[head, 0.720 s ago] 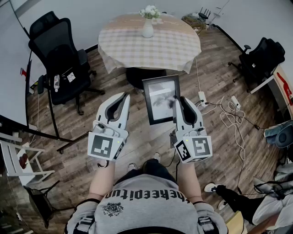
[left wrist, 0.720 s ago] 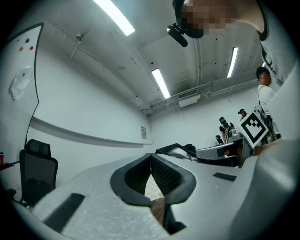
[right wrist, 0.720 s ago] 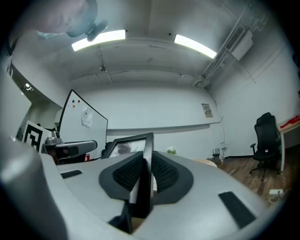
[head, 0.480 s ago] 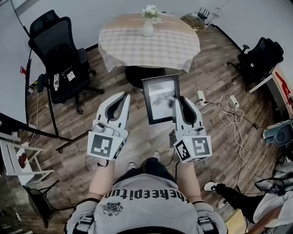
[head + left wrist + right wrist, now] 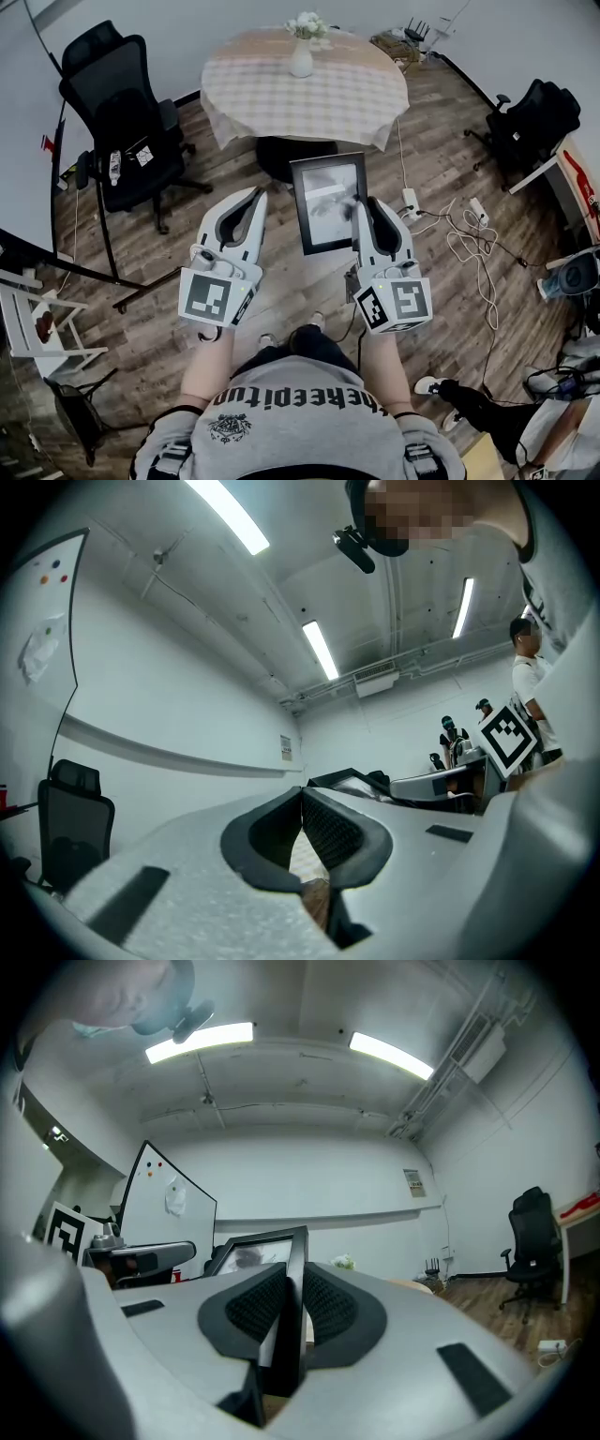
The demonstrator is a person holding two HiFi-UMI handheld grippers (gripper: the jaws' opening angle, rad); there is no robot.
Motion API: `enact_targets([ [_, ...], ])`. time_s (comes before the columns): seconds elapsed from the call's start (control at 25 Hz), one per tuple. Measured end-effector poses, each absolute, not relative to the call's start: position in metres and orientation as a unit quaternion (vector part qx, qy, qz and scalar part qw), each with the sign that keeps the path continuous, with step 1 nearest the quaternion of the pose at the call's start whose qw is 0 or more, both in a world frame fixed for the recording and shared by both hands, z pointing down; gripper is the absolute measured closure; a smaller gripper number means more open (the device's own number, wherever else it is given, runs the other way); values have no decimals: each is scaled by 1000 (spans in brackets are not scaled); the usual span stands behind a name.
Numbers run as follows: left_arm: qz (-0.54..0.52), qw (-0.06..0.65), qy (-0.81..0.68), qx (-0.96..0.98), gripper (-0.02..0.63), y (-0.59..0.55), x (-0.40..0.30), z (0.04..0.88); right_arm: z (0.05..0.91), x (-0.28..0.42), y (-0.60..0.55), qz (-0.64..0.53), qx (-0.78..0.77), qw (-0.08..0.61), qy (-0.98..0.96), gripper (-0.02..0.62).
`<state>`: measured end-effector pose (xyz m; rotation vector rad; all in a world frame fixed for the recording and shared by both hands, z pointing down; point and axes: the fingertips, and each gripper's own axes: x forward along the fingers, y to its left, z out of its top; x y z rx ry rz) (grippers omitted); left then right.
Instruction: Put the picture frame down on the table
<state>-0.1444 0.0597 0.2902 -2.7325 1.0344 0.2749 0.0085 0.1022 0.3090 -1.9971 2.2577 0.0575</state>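
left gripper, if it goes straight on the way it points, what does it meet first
Most likely the round table, at the hanging edge of its checked cloth. The left gripper, jaws shut and empty, points at it across open floor; depth is unclear.

Round table (image 5: 309, 98), checked cloth draped over edge. White vase (image 5: 302, 58) with pale flowers upright near far rim. Wood-plank floor (image 5: 300, 286) carries table base, black office chair (image 5: 127, 117) at left, second black chair (image 5: 536, 120) at right, loose white cables (image 5: 471, 251).

I noted the vase (image 5: 302, 58) on the table (image 5: 323, 103), a chair (image 5: 124, 108) left of it, the picture frame (image 5: 328, 202) before it.
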Motion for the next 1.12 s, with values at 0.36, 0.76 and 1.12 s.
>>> enact_targets([
  [0.36,88,109,367,-920,591,44,-113,289,311,36,79,22,-646,55,761,532],
  [0.76,89,117,394,-907,591,32,-63,286,313,95,59,19,-633,65,772,532],
  [1.12,83,112,427,-893,591,22,-50,289,317,130,50,9,-628,75,775,532],
])
